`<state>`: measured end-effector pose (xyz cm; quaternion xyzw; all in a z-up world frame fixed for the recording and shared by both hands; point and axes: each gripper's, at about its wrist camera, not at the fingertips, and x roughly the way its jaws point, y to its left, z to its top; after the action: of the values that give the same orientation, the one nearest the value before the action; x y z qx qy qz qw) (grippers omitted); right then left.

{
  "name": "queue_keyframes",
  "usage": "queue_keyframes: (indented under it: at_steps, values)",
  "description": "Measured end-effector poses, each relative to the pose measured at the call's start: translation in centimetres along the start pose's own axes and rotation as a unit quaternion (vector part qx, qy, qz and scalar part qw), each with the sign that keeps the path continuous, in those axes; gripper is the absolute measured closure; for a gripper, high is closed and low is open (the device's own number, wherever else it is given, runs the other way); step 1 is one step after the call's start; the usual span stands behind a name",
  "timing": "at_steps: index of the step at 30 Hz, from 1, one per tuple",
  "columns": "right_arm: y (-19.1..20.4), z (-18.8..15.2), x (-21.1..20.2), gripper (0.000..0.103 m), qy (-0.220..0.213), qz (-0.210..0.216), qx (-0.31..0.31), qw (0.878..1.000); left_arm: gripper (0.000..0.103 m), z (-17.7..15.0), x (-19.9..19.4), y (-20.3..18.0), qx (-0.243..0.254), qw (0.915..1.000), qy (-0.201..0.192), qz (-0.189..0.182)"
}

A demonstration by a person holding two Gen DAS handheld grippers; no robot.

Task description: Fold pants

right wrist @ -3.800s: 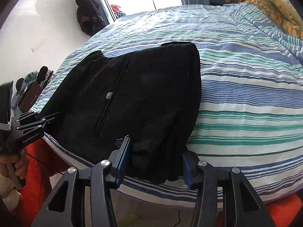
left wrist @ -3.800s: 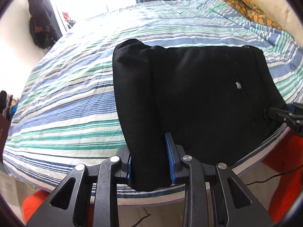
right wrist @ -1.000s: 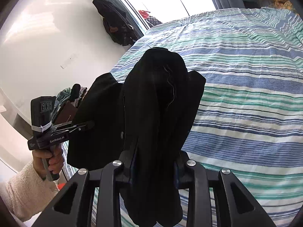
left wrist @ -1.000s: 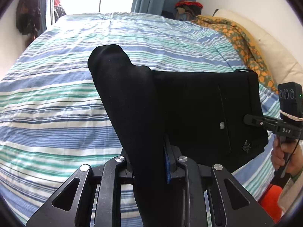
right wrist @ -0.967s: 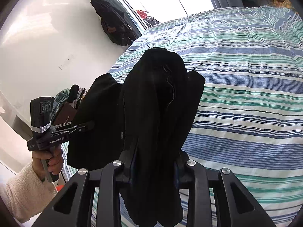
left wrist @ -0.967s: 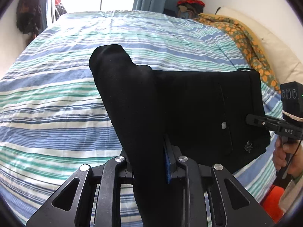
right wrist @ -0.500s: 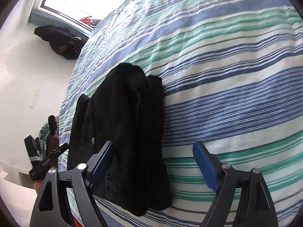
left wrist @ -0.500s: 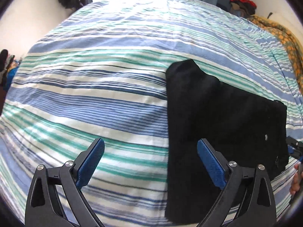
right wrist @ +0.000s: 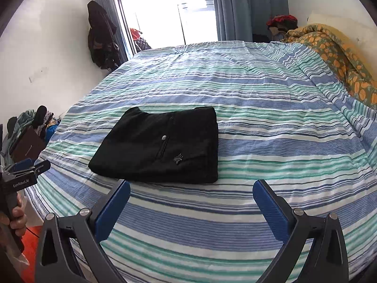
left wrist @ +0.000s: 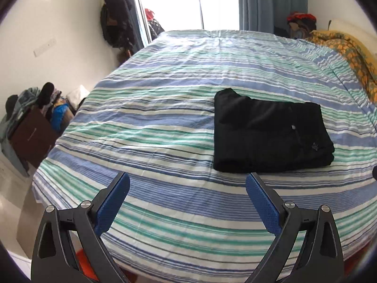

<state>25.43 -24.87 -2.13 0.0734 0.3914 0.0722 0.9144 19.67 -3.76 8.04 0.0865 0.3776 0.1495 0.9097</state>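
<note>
The black fabric pants (left wrist: 271,136), folded into a compact rectangular bundle, are lying flat on the bed's striped blue, green and white sheet (left wrist: 165,122), toward the near side of the mattress and well clear of both tools. A small pale button and a little embroidered emblem are showing on the top layer of the bundle (right wrist: 162,143). The left gripper (left wrist: 187,198), a black frame with blue textured pads, is hovering above the sheet near the front edge of the bed, its jaws standing wide apart and released, with only striped cloth showing between them; the pants are lying just beyond its right-hand finger, apart from it. The right gripper (right wrist: 191,202), of the same build, is hanging over the sheet in front of the bundle with its jaws opening, nothing between them, and the nearest edge of the pants lying just past the tip of its left-hand finger without touching it. In the right wrist view the left tool is appearing at the far left edge, gripped by a person's hand (right wrist: 16,219) beside the bed. An orange and green patterned quilt (right wrist: 341,59) is lying bunched along the far right side of the mattress, and blue curtains (right wrist: 249,7) are hanging beside the bright window behind the bed.
</note>
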Motion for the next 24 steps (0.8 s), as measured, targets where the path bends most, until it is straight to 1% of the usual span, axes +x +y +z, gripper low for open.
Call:
queue_keyframes:
  at_steps: [3,6,11,14,16,18,21,24]
  values:
    - [2.3,-1.8,-1.6,0.000,0.016,-0.010,-0.009,1.000,0.004,-1.3,-2.8,0.2,0.003,0.9999,-0.006,-0.016]
    - [3.5,-2.9,-3.4,0.000,0.024,-0.002,-0.001,1.000,0.004,-2.5,-5.1,0.4,0.001,0.9996,-0.010,-0.028]
    - [5.1,-4.0,-5.9,0.000,0.031,-0.009,-0.017,0.999,0.004,-4.0,-8.3,0.2,0.013,0.9993,-0.021,-0.028]
    - [6.2,-4.4,-7.5,0.000,0.034,-0.010,-0.022,0.999,0.004,-4.8,-9.6,-0.2,0.031,0.9990,-0.025,-0.022]
    - [6.8,-4.6,-8.5,0.000,0.029,-0.007,-0.026,0.999,0.003,-5.1,-10.0,-0.5,0.042,0.9987,-0.012,-0.024]
    - [7.3,-4.9,-9.2,0.000,0.030,-0.002,-0.030,0.999,0.003,-5.4,-10.3,-0.5,0.045,0.9985,-0.004,-0.032]
    - [8.1,-5.2,-10.3,0.000,0.032,0.001,-0.039,0.999,0.001,-5.8,-11.3,-0.4,0.047,0.9983,-0.010,-0.034]
    - [8.6,-5.5,-11.4,0.000,0.036,0.006,-0.044,0.998,0.001,-6.2,-12.3,-0.4,0.048,0.9974,-0.002,-0.054]
